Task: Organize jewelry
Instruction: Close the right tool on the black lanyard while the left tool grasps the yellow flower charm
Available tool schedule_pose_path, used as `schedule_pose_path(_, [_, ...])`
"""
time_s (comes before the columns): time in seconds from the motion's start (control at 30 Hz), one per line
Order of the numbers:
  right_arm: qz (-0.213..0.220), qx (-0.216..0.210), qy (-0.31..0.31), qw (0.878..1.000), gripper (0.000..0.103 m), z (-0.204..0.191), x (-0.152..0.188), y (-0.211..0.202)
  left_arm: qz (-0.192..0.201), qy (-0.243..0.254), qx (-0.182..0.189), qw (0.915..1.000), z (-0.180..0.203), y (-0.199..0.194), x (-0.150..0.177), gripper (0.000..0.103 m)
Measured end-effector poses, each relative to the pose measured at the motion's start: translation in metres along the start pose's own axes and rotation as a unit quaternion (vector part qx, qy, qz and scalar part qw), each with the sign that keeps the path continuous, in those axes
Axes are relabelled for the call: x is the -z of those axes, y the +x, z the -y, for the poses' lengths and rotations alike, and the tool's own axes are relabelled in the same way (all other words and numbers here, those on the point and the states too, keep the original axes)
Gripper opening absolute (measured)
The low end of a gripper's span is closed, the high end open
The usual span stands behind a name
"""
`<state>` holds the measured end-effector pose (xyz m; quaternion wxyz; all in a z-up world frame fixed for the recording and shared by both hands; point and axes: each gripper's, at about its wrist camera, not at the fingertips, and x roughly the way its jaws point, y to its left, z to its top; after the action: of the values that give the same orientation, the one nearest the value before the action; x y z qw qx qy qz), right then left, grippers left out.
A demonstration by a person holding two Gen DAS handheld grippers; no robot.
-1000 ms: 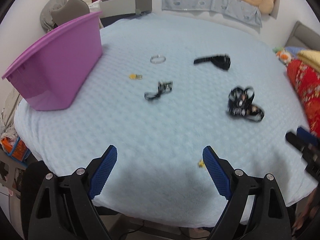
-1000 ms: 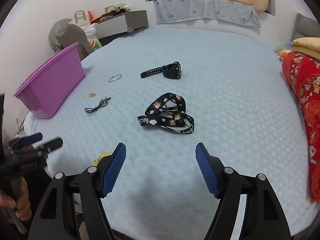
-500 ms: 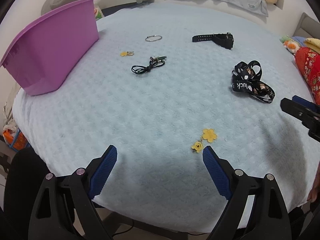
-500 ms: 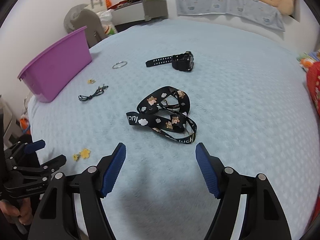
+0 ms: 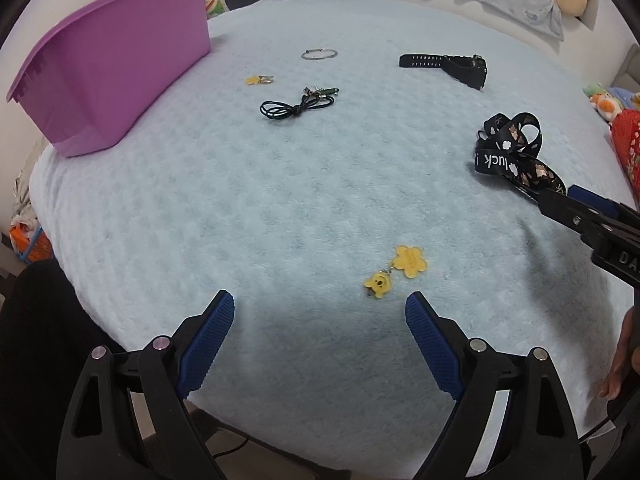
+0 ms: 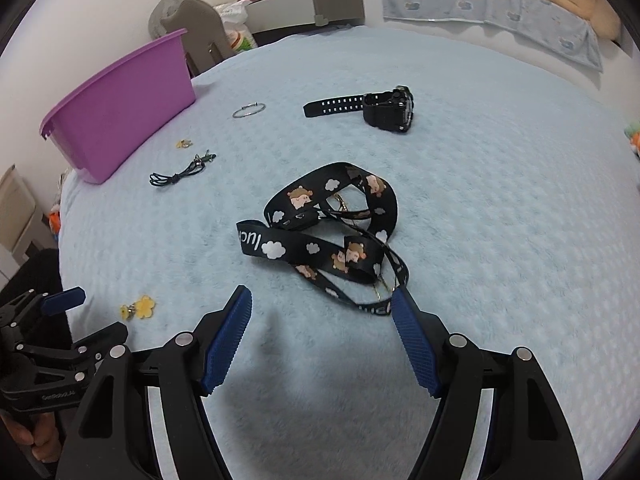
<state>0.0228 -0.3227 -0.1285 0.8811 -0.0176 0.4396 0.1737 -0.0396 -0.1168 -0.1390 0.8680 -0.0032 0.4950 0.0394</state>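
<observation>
On the bed [image 5: 280, 200], the tub [image 5: 116, 68] sits at the upper left of the left wrist frame. Right of it lie a small charm [image 5: 258, 79], a ring [image 5: 319, 54] behind that, and a knotted cord [image 5: 298, 106] before it. The watch [image 5: 448, 66] lies at upper right, the lanyard [image 5: 510, 148] below it (partly coiled on itself). The flower keychain [image 5: 400, 270] lies at lower centre.

a pale blue quilted bed [image 5: 280, 208] carries a purple bin [image 5: 116, 76], silver ring [image 5: 319, 54], black watch [image 6: 370, 108], black cord [image 5: 296, 106], patterned lanyard [image 6: 328, 232], small yellow clip [image 5: 258, 79] and yellow charm [image 5: 398, 270].
</observation>
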Motion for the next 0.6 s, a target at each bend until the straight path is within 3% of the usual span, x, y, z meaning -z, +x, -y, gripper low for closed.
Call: schedule_pose_path(0.6, [-0.015, 0.000, -0.012, 1.000, 0.069, 0.005, -0.019, 0.038, 0.000, -0.008, -0.011, 0.9999, 0.008, 0.020, -0.007, 0.086])
